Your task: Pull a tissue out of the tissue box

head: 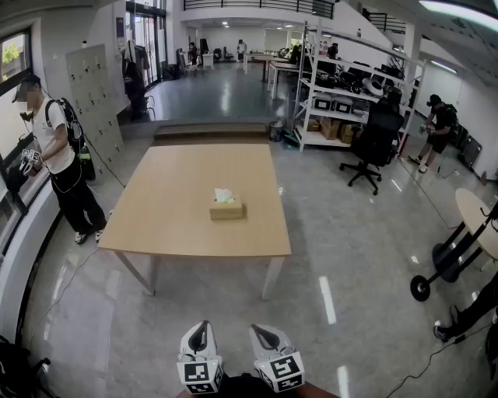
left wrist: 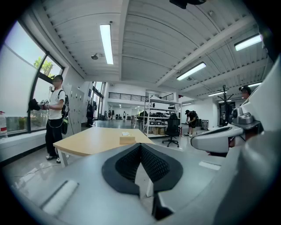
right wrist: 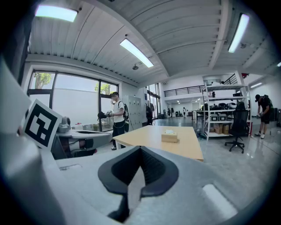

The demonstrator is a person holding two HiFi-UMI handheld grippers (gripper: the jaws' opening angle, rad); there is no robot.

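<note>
Left hand-held gripper (head: 202,325) and right hand-held gripper (head: 257,329) closed, empty (two); one tissue box (head: 226,209) on one table (head: 171,202).

You're in a big open lab or workshop hall: polished floor (head: 350,233), metal shelving (head: 338,93) loaded with equipment at upper right, a black office chair (head: 375,140) beside it, grey lockers (head: 95,89) at upper left, a mezzanine railing (head: 257,6) along the top.

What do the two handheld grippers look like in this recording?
The left gripper and right gripper match: pale grey moulded bodies, black textured jaws tapering to a point, and a cube with black-and-white square markers at the rear of each.
</note>
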